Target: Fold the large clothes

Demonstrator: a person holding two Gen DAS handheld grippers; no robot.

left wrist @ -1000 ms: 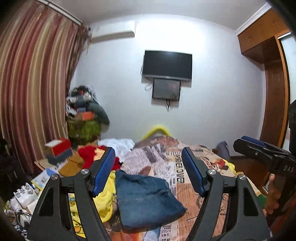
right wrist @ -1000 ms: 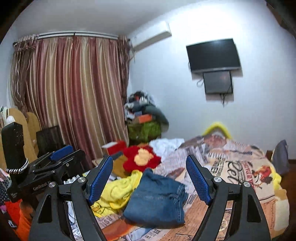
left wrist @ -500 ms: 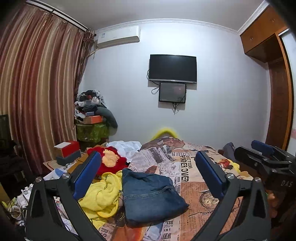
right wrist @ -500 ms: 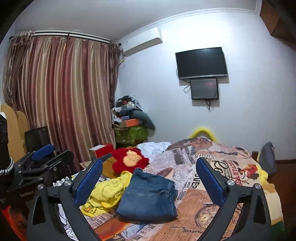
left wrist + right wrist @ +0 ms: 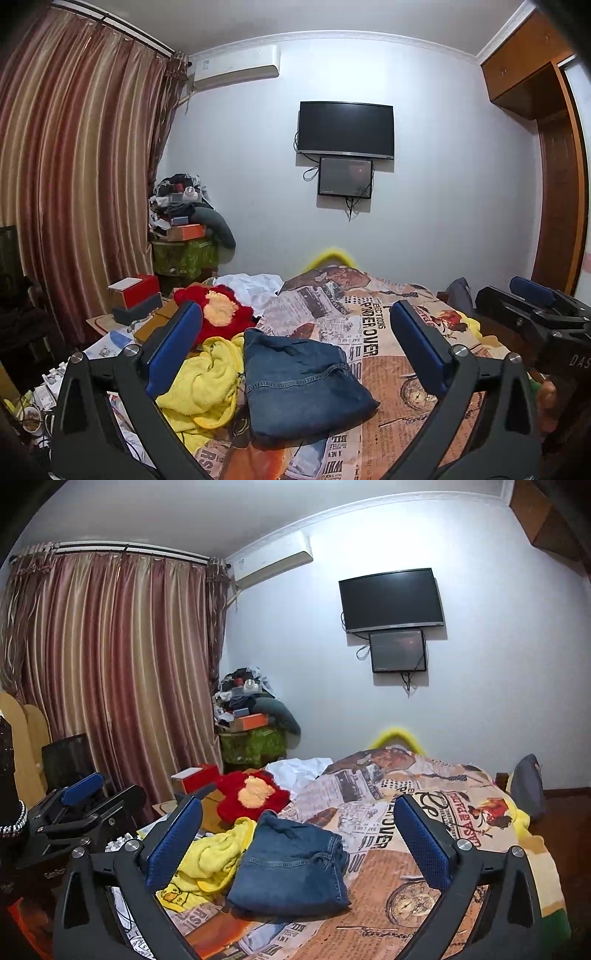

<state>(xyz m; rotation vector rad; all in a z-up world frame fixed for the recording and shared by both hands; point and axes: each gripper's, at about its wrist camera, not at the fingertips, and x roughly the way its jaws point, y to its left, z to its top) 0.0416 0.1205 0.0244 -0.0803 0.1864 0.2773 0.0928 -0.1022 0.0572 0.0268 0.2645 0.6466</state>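
Note:
A folded pair of blue jeans lies on the newspaper-print bedspread, also in the right wrist view. A crumpled yellow garment lies just left of it. My left gripper is open and empty, held above and short of the jeans. My right gripper is open and empty too, held back from the jeans. Each gripper shows at the edge of the other's view: the right one, the left one.
A red and yellow plush item and a white cloth lie behind the yellow garment. Boxes and clutter stand at the bed's left. A piled stand is in the corner by the curtain. A wardrobe is at the right.
Both grippers have opened wider and pulled back and up from the bed. The jeans now look smaller and farther off. The clothes have not moved.

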